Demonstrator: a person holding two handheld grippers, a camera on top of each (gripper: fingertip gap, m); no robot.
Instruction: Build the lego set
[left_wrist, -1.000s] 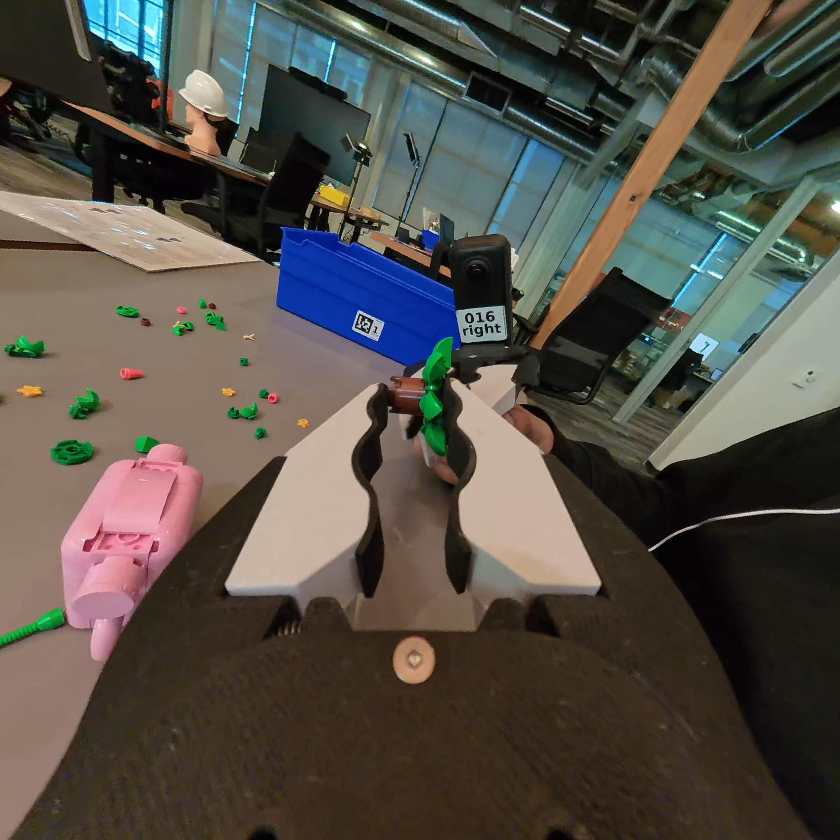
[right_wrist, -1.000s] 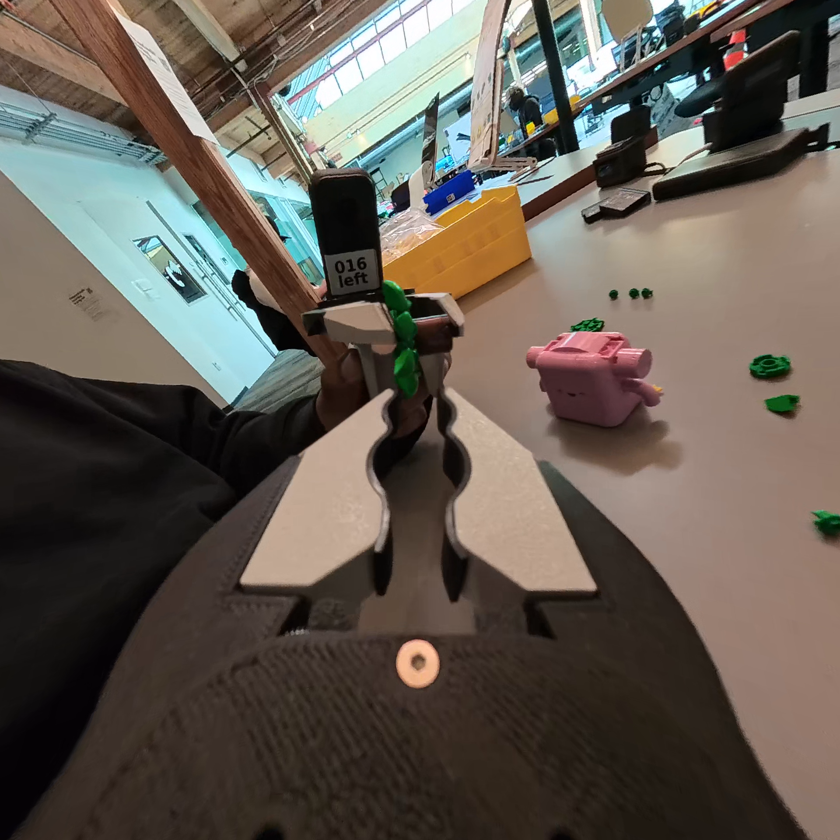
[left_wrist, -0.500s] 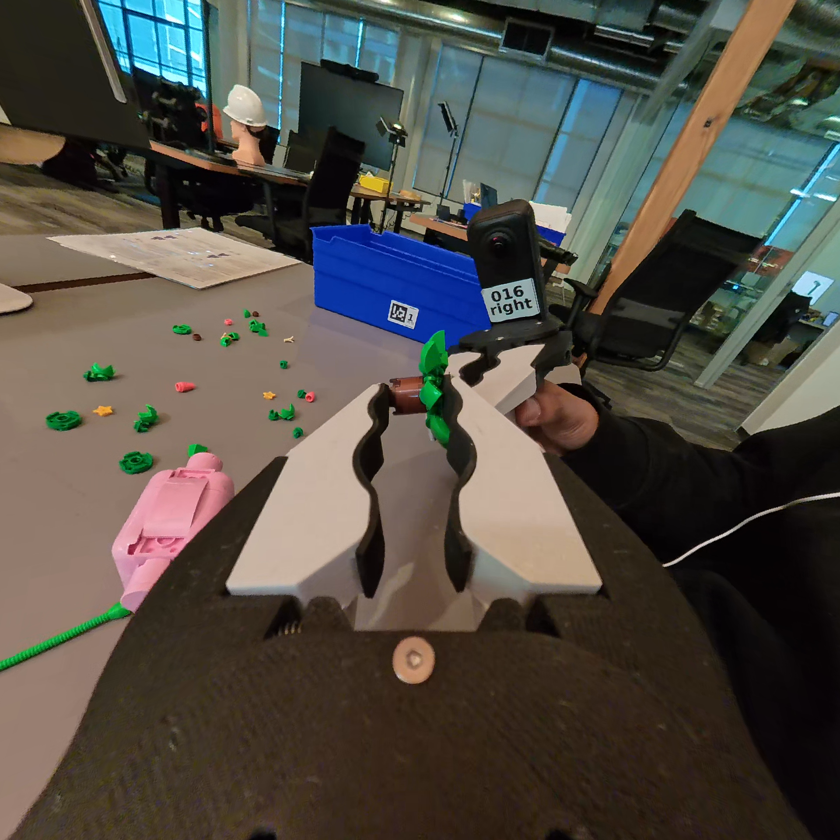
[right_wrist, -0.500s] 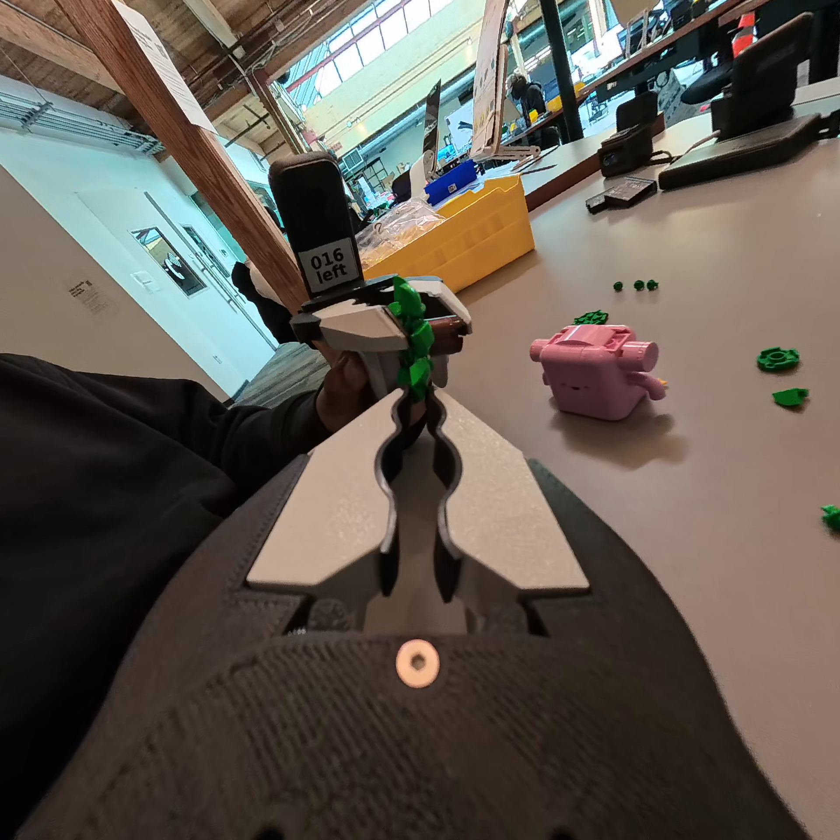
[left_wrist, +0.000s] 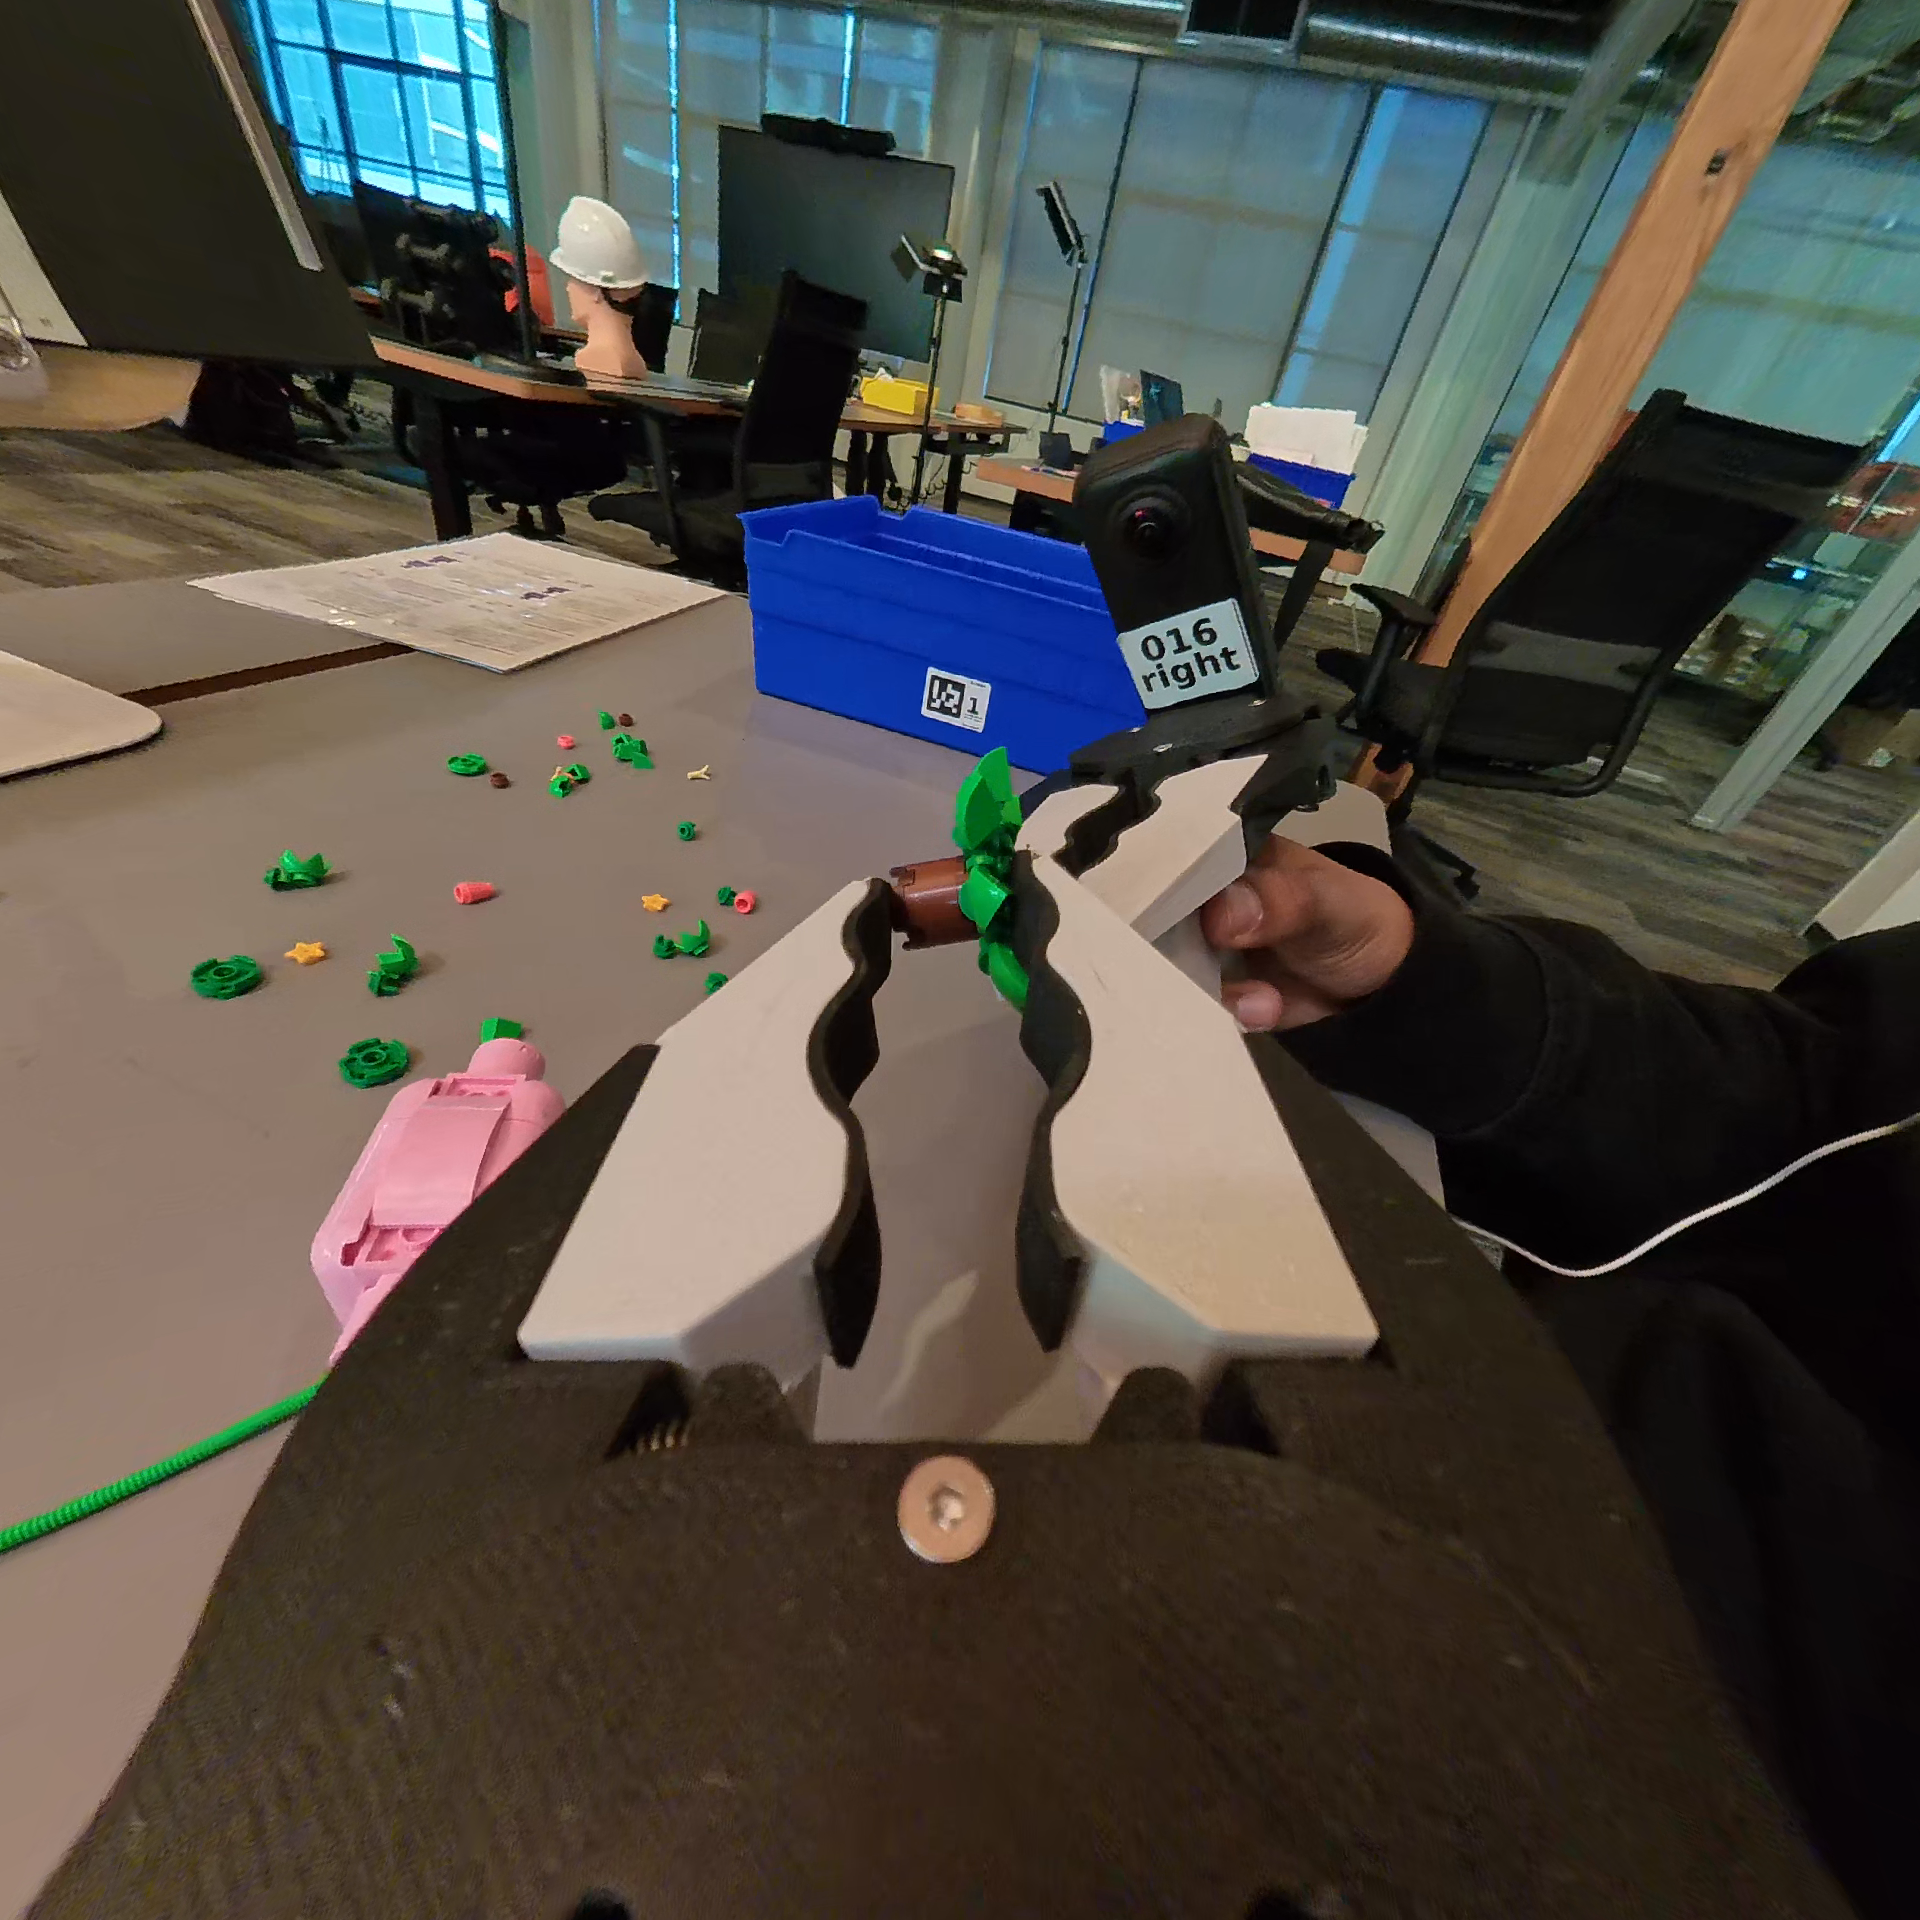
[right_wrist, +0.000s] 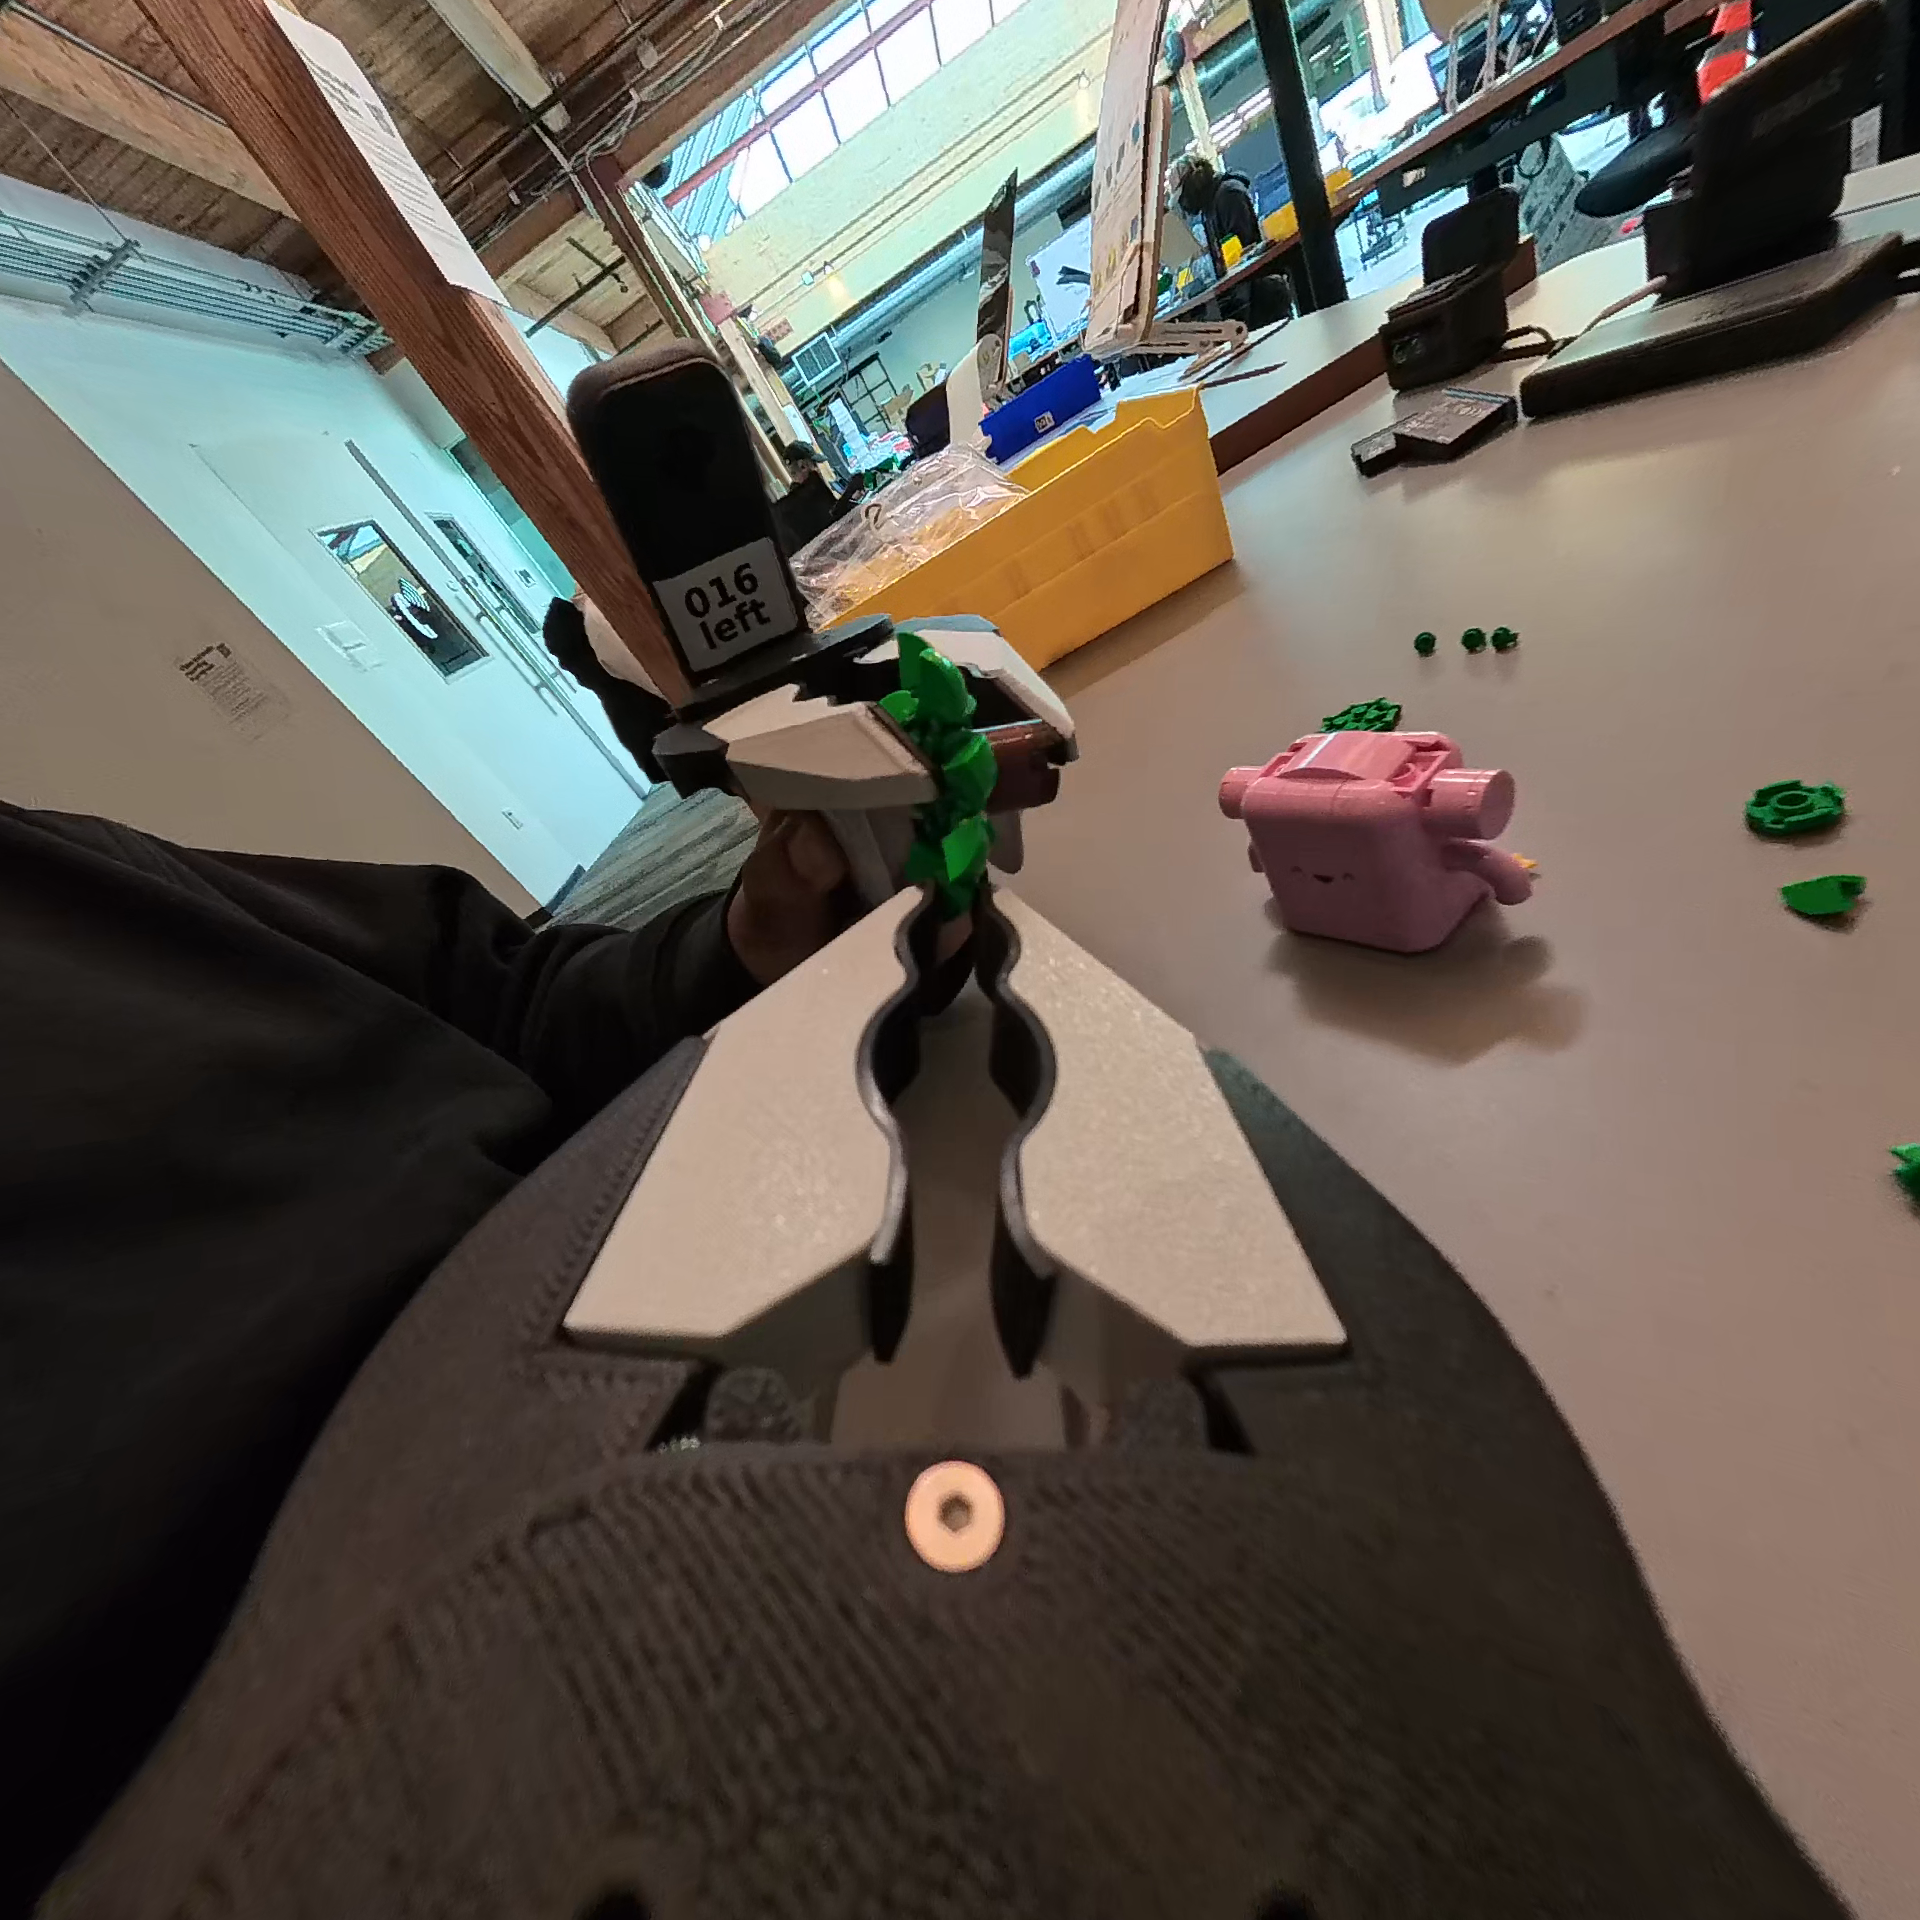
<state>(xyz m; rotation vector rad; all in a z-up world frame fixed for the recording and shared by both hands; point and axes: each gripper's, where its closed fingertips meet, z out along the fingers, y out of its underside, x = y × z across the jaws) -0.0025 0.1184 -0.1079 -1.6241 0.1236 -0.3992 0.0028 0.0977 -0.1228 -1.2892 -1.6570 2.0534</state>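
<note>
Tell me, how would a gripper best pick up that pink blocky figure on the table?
Probably from above, across the boxy body of the pink figure, one finger on each flat side. The round knobs at one end look harder to pinch.

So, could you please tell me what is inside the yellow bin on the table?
The yellow bin holds crumpled clear plastic bags that rise above its rim. Its near wall hides everything lower down, so I cannot tell whether any pieces lie beneath the bags.
</note>
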